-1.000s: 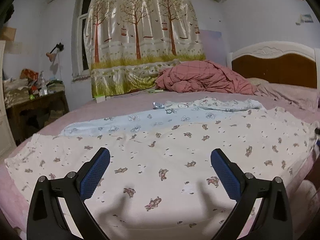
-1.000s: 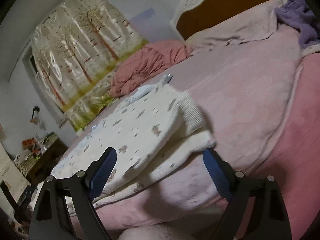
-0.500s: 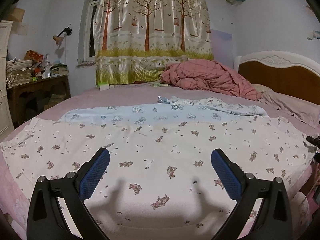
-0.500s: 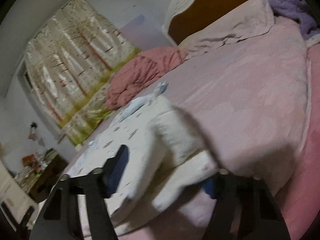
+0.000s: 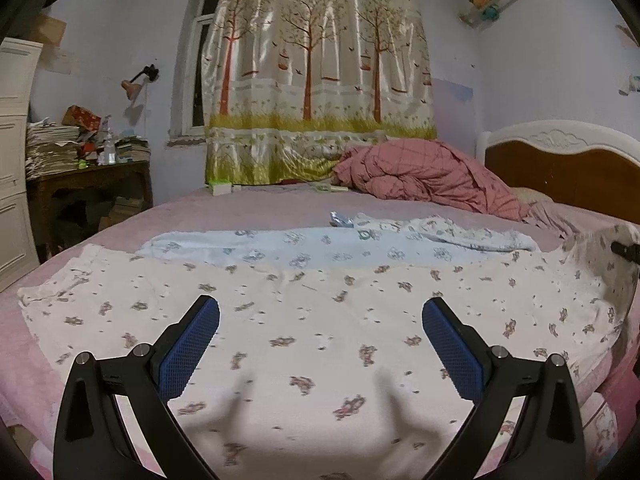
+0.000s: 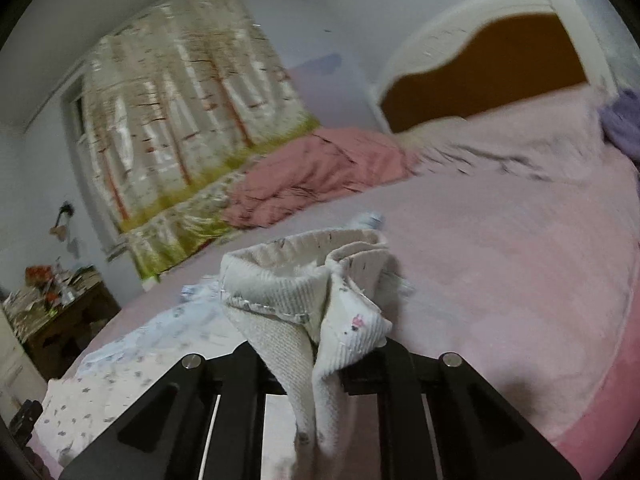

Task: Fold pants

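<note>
White pants [image 5: 320,320] with small animal prints lie spread flat across the near part of the pink bed [image 5: 248,208]. My left gripper [image 5: 320,344] hovers just over their middle, open, nothing between its blue pads [image 5: 188,344]. In the right wrist view my right gripper [image 6: 320,354] has its jaws closing on the ribbed waistband [image 6: 280,292], which is bunched between them and raised off the sheet. The rest of the pants [image 6: 120,368] trails down to the left. The lifted waistband end [image 5: 596,248] also shows at the right edge of the left wrist view.
A light-blue printed garment [image 5: 320,240] lies just behind the pants. A crumpled pink quilt [image 5: 420,176] sits near the headboard [image 5: 560,172]. A cluttered wooden side table [image 5: 88,184] stands left of the bed, and a tree-print curtain [image 5: 316,80] hangs behind it.
My right gripper went from wide open around the waistband to pinching it, then rose, lifting that end. The left gripper drifted slightly and stayed open.
</note>
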The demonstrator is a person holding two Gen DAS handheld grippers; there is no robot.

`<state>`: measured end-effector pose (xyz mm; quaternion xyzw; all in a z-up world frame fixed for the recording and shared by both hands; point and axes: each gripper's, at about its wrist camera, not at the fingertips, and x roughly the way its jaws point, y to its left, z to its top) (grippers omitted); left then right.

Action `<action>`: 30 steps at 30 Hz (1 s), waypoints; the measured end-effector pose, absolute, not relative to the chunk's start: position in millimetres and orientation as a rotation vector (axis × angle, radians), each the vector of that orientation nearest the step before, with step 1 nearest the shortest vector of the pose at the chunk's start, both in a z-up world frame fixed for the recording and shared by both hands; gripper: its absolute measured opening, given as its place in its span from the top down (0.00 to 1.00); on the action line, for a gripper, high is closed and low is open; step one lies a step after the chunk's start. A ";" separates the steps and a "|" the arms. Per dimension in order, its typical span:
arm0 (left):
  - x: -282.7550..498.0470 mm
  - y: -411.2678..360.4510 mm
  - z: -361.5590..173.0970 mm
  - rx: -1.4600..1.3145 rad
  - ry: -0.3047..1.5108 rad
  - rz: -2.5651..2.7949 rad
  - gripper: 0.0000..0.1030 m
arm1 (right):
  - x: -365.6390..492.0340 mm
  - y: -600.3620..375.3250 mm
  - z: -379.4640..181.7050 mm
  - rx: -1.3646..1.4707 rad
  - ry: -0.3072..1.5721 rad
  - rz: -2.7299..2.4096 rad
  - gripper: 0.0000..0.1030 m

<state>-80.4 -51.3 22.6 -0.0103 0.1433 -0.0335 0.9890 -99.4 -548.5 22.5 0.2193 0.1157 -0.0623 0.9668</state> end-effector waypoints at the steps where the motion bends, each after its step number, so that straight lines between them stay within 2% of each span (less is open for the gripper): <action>1: -82.9 -47.3 23.4 -0.021 0.282 -0.060 0.02 | -98.3 -537.1 30.3 0.423 0.224 -0.103 0.87; 18: -116.6 36.7 18.0 -0.116 0.279 0.061 0.02 | -64.5 -319.5 104.9 0.246 0.188 0.286 0.87; 24: -130.4 66.9 10.5 -0.121 0.296 0.116 0.02 | -51.8 -243.2 89.8 0.246 0.249 0.418 0.87; 30: -146.3 95.0 5.3 -0.158 0.296 0.158 0.01 | -39.4 -174.3 36.3 0.240 0.403 0.477 0.87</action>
